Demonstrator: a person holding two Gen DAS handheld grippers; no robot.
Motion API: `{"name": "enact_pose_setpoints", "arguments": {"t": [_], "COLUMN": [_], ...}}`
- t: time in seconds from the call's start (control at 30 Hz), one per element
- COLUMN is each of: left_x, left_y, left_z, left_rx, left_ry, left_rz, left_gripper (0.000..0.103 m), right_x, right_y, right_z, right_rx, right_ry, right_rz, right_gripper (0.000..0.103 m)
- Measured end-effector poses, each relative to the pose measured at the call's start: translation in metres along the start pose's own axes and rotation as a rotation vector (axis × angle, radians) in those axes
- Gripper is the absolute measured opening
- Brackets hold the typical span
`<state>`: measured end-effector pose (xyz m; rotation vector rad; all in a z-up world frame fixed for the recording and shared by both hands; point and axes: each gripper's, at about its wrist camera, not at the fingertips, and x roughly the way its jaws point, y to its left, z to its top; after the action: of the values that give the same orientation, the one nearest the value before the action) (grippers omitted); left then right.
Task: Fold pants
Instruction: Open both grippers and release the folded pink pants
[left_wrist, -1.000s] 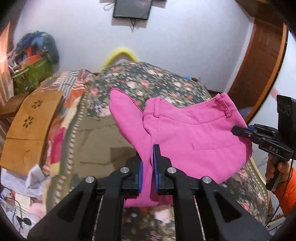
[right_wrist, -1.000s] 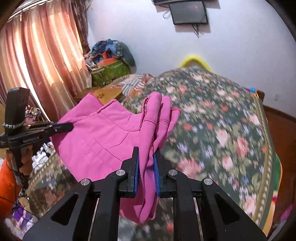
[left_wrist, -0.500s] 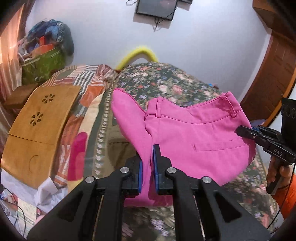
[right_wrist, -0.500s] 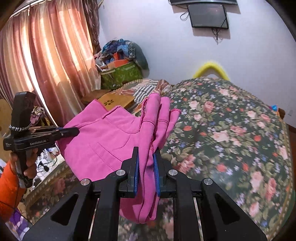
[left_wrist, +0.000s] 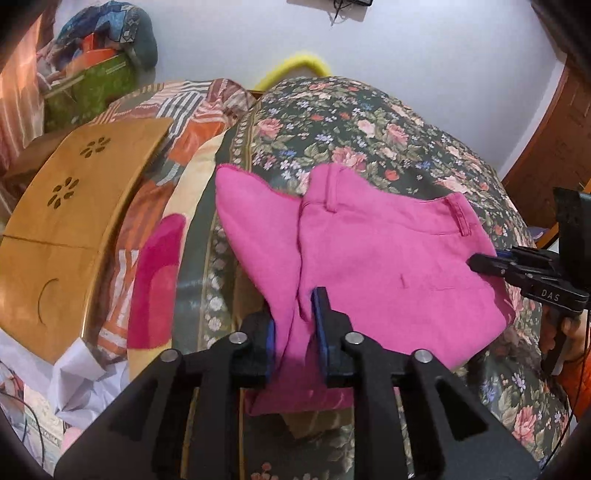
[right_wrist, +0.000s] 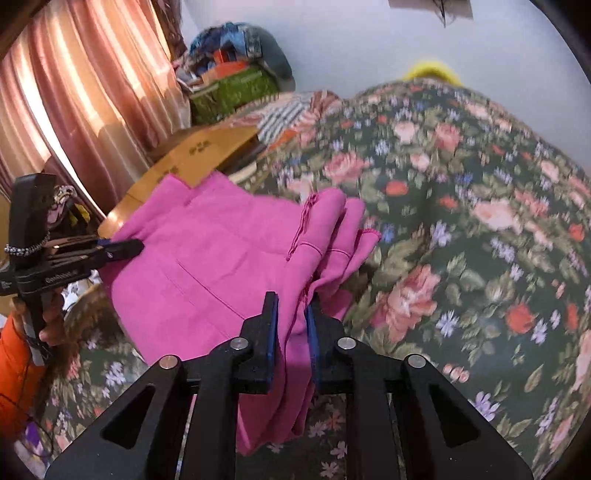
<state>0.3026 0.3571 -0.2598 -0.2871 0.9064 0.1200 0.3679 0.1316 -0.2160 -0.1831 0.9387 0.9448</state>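
Left wrist view: my left gripper (left_wrist: 293, 325) has just been opening, its fingers now spread a little with a fold of the pink pants (left_wrist: 388, 258) loose between them. In the right wrist view my right gripper (right_wrist: 290, 321) has likewise been opening; the bunched legs hang between its fingers, touching one pad but no longer pinched, as far as I can tell.

The pants are folded in a thick bundle over the near edge of the bed (left_wrist: 369, 122), partly overhanging it. I judge the main risk is slippage: with both grips loosened, the overhanging cloth could slide off the edge, or the layers could spring apart.

The bed has a dark floral cover. A wooden board (left_wrist: 74, 206) lies left, curtains (right_wrist: 74, 92) beyond, a white wall far.
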Motion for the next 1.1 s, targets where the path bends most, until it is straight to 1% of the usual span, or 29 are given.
{"name": "enact_pose_setpoints", "arguments": {"t": [0.07, 0.13, 0.23, 0.27, 0.3, 0.37, 0.43, 0.5, 0.57, 0.67, 0.8, 0.87, 0.97, 1.1], "left_x": [-0.007, -0.019, -0.030, -0.030, -0.028, -0.018, -0.006, -0.001, -0.003, -0.014, -0.043, -0.065, -0.107, -0.173], "left_y": [0.002, 0.005, 0.014, 0.017, 0.022, 0.029, 0.036, 0.039, 0.041, 0.040, 0.031, 0.019, -0.005, -0.047], "left_z": [-0.004, -0.008, -0.012, -0.013, -0.015, -0.017, -0.023, -0.026, -0.029, -0.029, -0.025, -0.023, -0.020, -0.020], "left_rx": [-0.006, -0.007, -0.022, -0.028, -0.036, -0.057, -0.082, -0.088, -0.094, -0.091, -0.095, -0.076, -0.042, 0.004], "left_ry": [-0.008, -0.032, -0.046, -0.042, -0.028, 0.011, 0.052, 0.070, 0.068, 0.049, 0.001, -0.040, -0.124, -0.252], "left_rz": [0.018, 0.047, 0.080, 0.094, 0.112, 0.125, 0.126, 0.143, 0.148, 0.163, 0.161, 0.150, 0.139, 0.115], "left_gripper": [0.029, 0.029, 0.029, 0.029, 0.029, 0.029, 0.029, 0.029, 0.029, 0.029, 0.029, 0.029, 0.029, 0.029], "right_x": [0.002, 0.000, -0.011, -0.016, -0.020, -0.025, -0.019, -0.006, 0.005, -0.002, -0.034, -0.052, -0.089, -0.148], "right_y": [-0.002, -0.002, 0.001, 0.003, 0.003, 0.004, 0.007, 0.007, 0.004, -0.003, -0.007, -0.006, 0.004, 0.031], "right_z": [-0.004, -0.007, -0.007, -0.007, -0.006, -0.005, -0.007, -0.009, -0.014, -0.016, -0.012, -0.010, -0.009, -0.011], "right_rx": [0.008, 0.001, -0.038, -0.043, -0.045, -0.046, -0.061, -0.069, -0.066, -0.045, -0.024, -0.018, -0.020, -0.040], "right_ry": [0.029, 0.042, 0.027, 0.016, 0.000, -0.025, -0.014, 0.036, 0.075, 0.056, -0.008, -0.046, -0.121, -0.240], "right_rz": [-0.004, -0.017, -0.066, -0.079, -0.086, -0.088, -0.101, -0.110, -0.120, -0.132, -0.165, -0.167, -0.175, -0.169], "right_gripper": [0.025, 0.025, 0.028, 0.031, 0.036, 0.044, 0.044, 0.044, 0.044, 0.044, 0.044, 0.044, 0.044, 0.044]}}
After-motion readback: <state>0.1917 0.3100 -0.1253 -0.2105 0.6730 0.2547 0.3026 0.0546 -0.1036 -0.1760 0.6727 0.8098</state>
